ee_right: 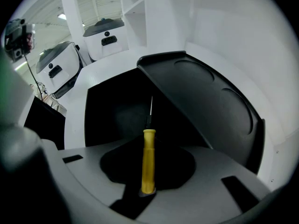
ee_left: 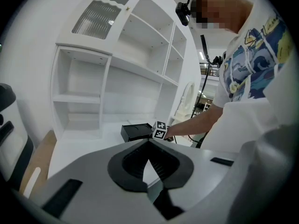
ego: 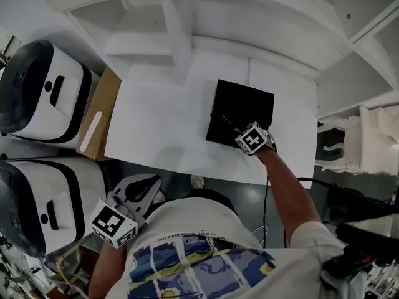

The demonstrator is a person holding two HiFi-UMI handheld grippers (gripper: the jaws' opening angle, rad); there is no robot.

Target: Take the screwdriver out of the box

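Progress in the head view stands at the grasp: the right gripper (ego: pixel 239 133) reaches down into the open black box (ego: pixel 243 101) on the white worktop (ego: pixel 162 123), at the screwdriver (ego: pixel 232 126) inside it, while the left gripper (ego: pixel 144 190) hangs by the person's body, well apart. The left gripper view shows its fingers together with nothing between them. The right gripper view shows the fingers closed on the yellow handle, the thin shaft pointing into the box beside the raised lid (ee_right: pixel 210 106), so the lift out appears not yet done.
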